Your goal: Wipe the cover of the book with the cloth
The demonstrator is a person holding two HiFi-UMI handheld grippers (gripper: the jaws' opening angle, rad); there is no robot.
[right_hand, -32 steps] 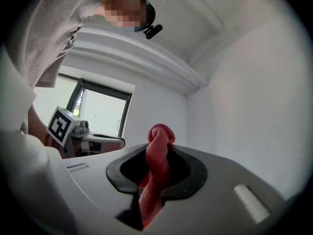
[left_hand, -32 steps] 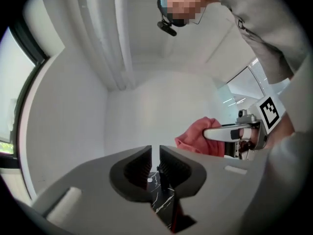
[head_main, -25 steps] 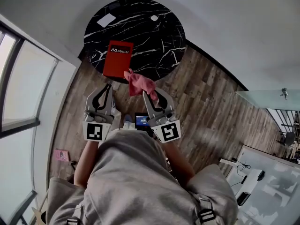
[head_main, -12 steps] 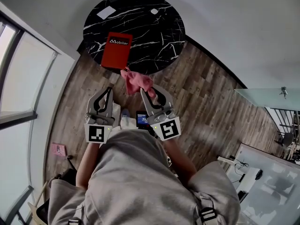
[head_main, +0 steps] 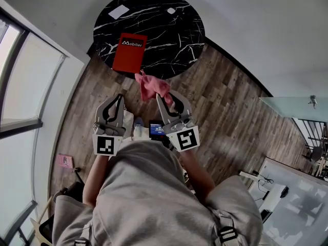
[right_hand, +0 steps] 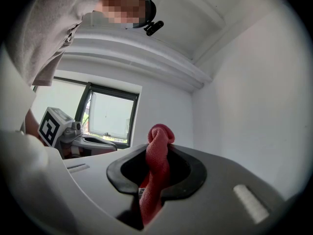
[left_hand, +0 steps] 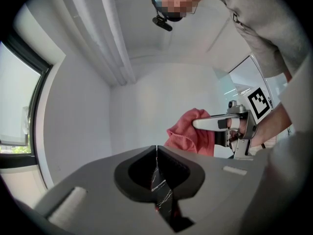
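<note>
book: red (head_main: 129,53), flat rectangular cover, face up, white lettering across the far end, the rest plain red
book place: lies on the round surface (head_main: 169,40), left part, at the rim nearest the person; long side runs roughly away from the person
book contact: neither tool is on it; both are well short of the cover
cloth: pinkish red (head_main: 152,87), soft and bunched, no flat face spread out
cloth place: hangs off the right tool over the floor (head_main: 220,111), just in front of the surface's near rim; in the head view its upper tip sits just beside the book's near right corner, touching or not can't be told
right tool: (head_main: 167,96) clamped on the cloth; in the right gripper view a twisted roll of cloth (right_hand: 157,165) stands pinched between the jaws and pokes up past the tips (right_hand: 159,148)
left tool: (head_main: 119,97) jaws together, nothing between them; the left gripper view shows the tips meeting in a thin line (left_hand: 156,151), black veined surface visible through the slot below
tools relative: side by side, both pointing toward the surface, left one facing the book's end; from the left gripper view the cloth (left_hand: 193,133) shows to the right, in the other tool
surface: black with white marble-like veins, round
other on surface: white card (head_main: 119,12) at the far left, small white piece (head_main: 171,11) at the far side, both well apart from the book
floor: wood planks, grey-brown
person: grey sleeves and top (head_main: 148,199), small lit screen (head_main: 156,129) between the two tools
</note>
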